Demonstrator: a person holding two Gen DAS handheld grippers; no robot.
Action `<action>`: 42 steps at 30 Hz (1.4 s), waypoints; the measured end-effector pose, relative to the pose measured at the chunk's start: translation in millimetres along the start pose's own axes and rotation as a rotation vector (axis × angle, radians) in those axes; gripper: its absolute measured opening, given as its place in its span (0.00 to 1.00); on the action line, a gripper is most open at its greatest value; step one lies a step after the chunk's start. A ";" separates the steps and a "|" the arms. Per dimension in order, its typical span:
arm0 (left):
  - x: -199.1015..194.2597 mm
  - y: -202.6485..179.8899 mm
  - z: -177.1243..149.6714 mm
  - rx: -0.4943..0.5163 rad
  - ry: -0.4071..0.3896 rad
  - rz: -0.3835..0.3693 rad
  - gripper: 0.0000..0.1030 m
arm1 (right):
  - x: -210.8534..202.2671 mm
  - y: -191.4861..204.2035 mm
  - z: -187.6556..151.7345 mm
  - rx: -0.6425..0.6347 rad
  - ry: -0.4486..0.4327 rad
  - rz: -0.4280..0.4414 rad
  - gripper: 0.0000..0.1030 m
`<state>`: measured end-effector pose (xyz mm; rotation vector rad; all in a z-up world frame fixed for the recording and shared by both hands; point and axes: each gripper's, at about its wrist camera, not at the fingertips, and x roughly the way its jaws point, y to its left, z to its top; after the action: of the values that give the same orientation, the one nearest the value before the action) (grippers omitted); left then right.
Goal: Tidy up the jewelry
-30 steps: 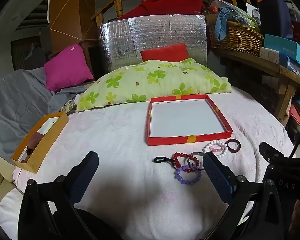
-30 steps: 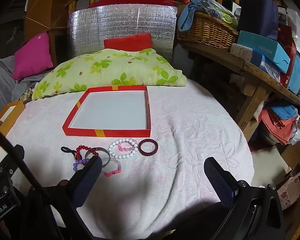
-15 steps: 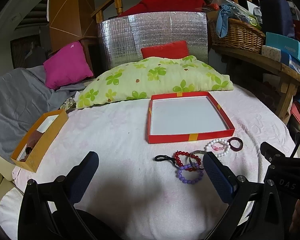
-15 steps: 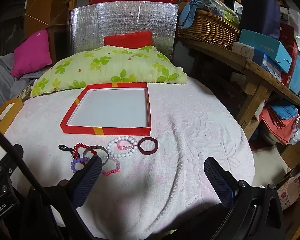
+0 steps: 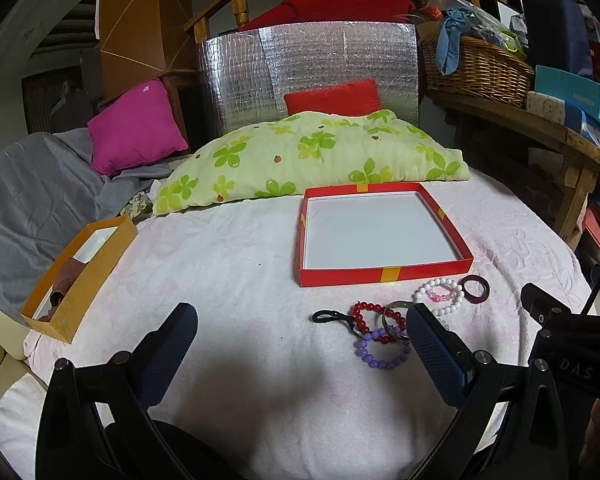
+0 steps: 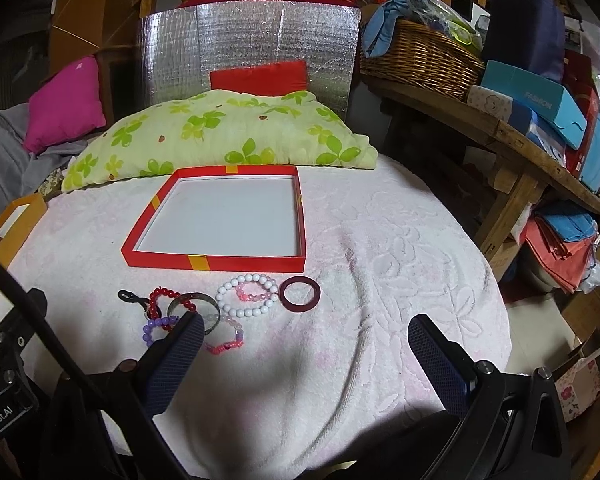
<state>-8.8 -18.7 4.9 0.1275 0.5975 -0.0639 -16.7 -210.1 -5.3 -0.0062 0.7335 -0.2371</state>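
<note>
Plainly nothing had been sorted yet: the red tray (image 6: 214,262) lay bare inside, and every piece of jewelry sat loose on the white towel-covered tabletop (image 6: 400,280), just in front of the tray's near wall. Both claws were spread wide and held nothing. The right claw (image 6: 306,342) hovered over the cloth in front of the tray, its left finger (image 6: 176,354) overlapping the edge of the cluster, though contact could not be judged. The left claw (image 5: 300,342) hung in front of the tray's left corner, its right finger (image 5: 436,354) partly hiding the same pile. From there outward: purple bead bracelet (image 6: 156,326), red bead bracelet (image 6: 162,304), metal bangle (image 6: 194,304), black clip (image 6: 130,296), pink cord bracelet (image 6: 226,344), white bead bracelet (image 6: 246,296) ringing a small pink one, and the dark red ring (image 6: 300,289) off to the tray's front right corner. All the picking and placing remained to do
</note>
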 end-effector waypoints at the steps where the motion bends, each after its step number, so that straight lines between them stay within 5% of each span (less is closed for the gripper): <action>1: 0.2 0.0 -0.2 0.000 0.000 0.001 1.00 | 0.0 0.2 0.1 0.001 -0.006 0.001 1.00; 19: 14.0 -0.2 -0.4 0.013 0.027 -0.018 1.00 | 10.1 -2.8 1.2 0.036 -0.001 0.036 1.00; 22: 27.3 5.2 -1.6 0.006 0.056 -0.044 1.00 | 19.9 -16.0 1.2 0.086 0.006 0.118 1.00; 27: 65.6 18.6 -11.2 -0.009 0.159 -0.110 1.00 | 54.2 -58.9 -2.2 0.210 -0.023 0.381 1.00; 29: 75.9 20.3 -13.6 -0.010 0.179 -0.142 1.00 | 75.6 -75.4 -3.3 0.241 0.016 0.486 0.87; 36: 103.1 2.6 -9.5 0.015 0.238 -0.262 0.98 | 118.6 -77.5 3.1 0.159 0.124 0.448 0.56; 39: 108.7 -11.1 -4.9 0.040 0.240 -0.326 0.90 | 136.6 -72.7 5.6 0.130 0.166 0.424 0.53; 42: 125.8 -25.4 -4.4 0.068 0.278 -0.356 0.71 | 155.2 -66.1 8.8 0.098 0.207 0.389 0.39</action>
<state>90.1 -46.1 -72.3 0.0956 0.8918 -0.4173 86.5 -308.7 -95.7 0.2548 0.9111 0.1001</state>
